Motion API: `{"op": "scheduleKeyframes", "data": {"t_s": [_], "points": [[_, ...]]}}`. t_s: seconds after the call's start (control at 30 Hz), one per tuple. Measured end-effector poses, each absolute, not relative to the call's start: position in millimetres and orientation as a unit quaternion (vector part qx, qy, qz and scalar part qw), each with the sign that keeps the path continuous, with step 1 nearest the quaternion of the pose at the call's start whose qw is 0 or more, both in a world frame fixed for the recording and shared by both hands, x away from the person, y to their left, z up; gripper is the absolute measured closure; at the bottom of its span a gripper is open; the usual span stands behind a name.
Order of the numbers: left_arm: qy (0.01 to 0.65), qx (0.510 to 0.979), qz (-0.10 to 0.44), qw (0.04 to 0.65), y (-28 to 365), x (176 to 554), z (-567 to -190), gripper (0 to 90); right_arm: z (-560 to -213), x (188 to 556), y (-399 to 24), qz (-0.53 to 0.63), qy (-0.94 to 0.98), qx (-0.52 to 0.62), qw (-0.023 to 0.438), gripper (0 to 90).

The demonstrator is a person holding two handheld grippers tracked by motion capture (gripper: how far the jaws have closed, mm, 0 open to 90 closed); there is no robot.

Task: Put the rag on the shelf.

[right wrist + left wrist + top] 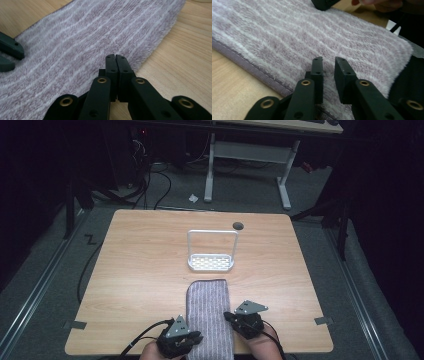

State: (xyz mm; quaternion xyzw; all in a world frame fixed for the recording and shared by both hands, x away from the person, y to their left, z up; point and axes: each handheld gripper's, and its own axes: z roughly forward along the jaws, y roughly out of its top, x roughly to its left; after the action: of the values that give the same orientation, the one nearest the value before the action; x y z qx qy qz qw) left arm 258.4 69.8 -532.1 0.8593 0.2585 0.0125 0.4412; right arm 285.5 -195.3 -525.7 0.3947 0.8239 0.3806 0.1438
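A folded lilac towel with pale stripes (209, 312) lies lengthwise at the table's near edge, between my two grippers. My left gripper (197, 338) sits at the towel's left near corner. In the left gripper view its jaws (329, 60) stand a little apart just over the towel's pile (312, 32), with nothing between them. My right gripper (228, 316) rests at the towel's right edge. The right gripper view has its jaws (115, 57) pressed together at the border of the towel (87, 32), with bare wood to their right.
A white rack (211, 262) with a tall wire handle stands at mid-table beyond the towel. A round cable hole (238, 225) is behind it. The wooden table (140, 270) has tape marks at its front corners. Cables and a desk frame stand on the floor beyond.
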Motion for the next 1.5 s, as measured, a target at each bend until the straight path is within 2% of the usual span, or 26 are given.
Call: {"op": "scheduleKeyframes", "data": {"t_s": [0.07, 0.13, 0.3, 0.4, 0.43, 0.57, 0.83, 0.9, 1.07, 1.1, 1.23, 1.33, 1.5], "points": [[0.263, 0.846, 0.021, 0.464, 79.1, 262.0, -527.3, 65.5, -520.7, 287.1, -197.3, 0.399, 0.811, 0.400, 0.154, 81.7], [0.268, 0.840, 0.026, 0.470, 82.1, 264.0, -525.7, 61.6, -519.8, 287.9, -198.1, 0.403, 0.808, 0.401, 0.156, 80.6], [0.344, 0.801, 0.082, 0.483, 100.8, 303.3, -521.2, 52.2, -516.9, 290.1, -206.0, 0.413, 0.799, 0.403, 0.171, 73.7], [0.375, 0.776, 0.093, 0.499, 103.1, 322.8, -524.2, 48.8, -516.6, 292.1, -210.2, 0.418, 0.792, 0.409, 0.176, 70.2], [0.391, 0.774, 0.108, 0.486, 98.7, 336.6, -525.6, 45.2, -517.0, 294.2, -214.1, 0.420, 0.790, 0.408, 0.183, 69.1], [0.435, 0.787, 0.107, 0.424, 80.2, 365.9, -532.0, 43.8, -518.5, 295.7, -216.5, 0.420, 0.786, 0.413, 0.186, 65.2], [0.445, 0.788, 0.123, 0.407, 61.1, 381.5, -532.5, 42.8, -519.1, 296.3, -213.5, 0.423, 0.789, 0.408, 0.179, 56.3], [0.432, 0.794, 0.139, 0.405, 54.6, 378.6, -534.1, 46.0, -519.5, 296.6, -212.2, 0.421, 0.789, 0.409, 0.179, 53.9], [0.424, 0.796, 0.132, 0.412, 54.9, 378.1, -535.2, 72.8, -519.1, 298.4, -213.4, 0.425, 0.789, 0.406, 0.179, 48.6], [0.428, 0.794, 0.125, 0.414, 56.3, 378.9, -535.4, 75.7, -518.6, 298.6, -214.0, 0.427, 0.786, 0.410, 0.178, 47.7], [0.434, 0.789, 0.112, 0.421, 58.7, 380.3, -535.8, 77.8, -515.0, 304.0, -213.6, 0.432, 0.777, 0.420, 0.181, 45.5], [0.434, 0.788, 0.104, 0.423, 60.7, 381.2, -536.0, 78.0, -505.2, 325.5, -205.5, 0.425, 0.769, 0.436, 0.197, 47.8], [0.436, 0.787, 0.096, 0.426, 62.4, 381.5, -536.2, 78.0, -513.2, 359.7, -191.8, 0.395, 0.770, 0.460, 0.198, 51.3]]}}
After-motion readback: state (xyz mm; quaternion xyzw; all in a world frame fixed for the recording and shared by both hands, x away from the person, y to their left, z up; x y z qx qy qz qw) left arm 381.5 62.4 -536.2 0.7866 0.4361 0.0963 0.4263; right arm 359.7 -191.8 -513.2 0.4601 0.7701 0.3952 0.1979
